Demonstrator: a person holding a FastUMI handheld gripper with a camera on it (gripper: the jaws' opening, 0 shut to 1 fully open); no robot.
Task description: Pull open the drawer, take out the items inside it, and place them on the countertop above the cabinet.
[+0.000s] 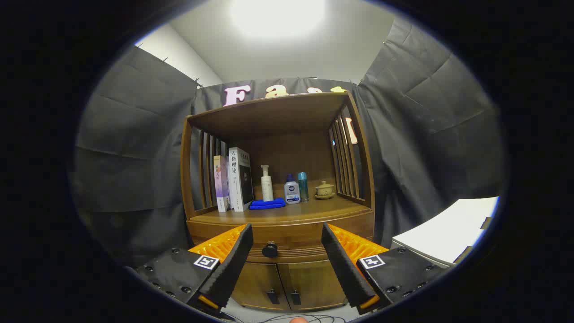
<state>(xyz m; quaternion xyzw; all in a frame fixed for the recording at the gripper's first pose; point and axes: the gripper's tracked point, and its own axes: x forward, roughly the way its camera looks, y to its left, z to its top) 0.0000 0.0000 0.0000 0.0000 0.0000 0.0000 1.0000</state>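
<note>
Two-finger gripper (287, 242) spread wide, holding nothing, lined up so the round black drawer knob (269, 249) sits between its fingers, likely for a pull | shut wooden drawer (287, 242) under the brown wooden countertop (291, 213) | contents hidden | task barely begun

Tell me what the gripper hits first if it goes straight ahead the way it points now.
Most likely the drawer knob: it sits between the open fingers of the gripper, on the closed drawer front beneath the countertop. Depth is hard to judge in this fisheye view, so the gap left is unclear.
</note>
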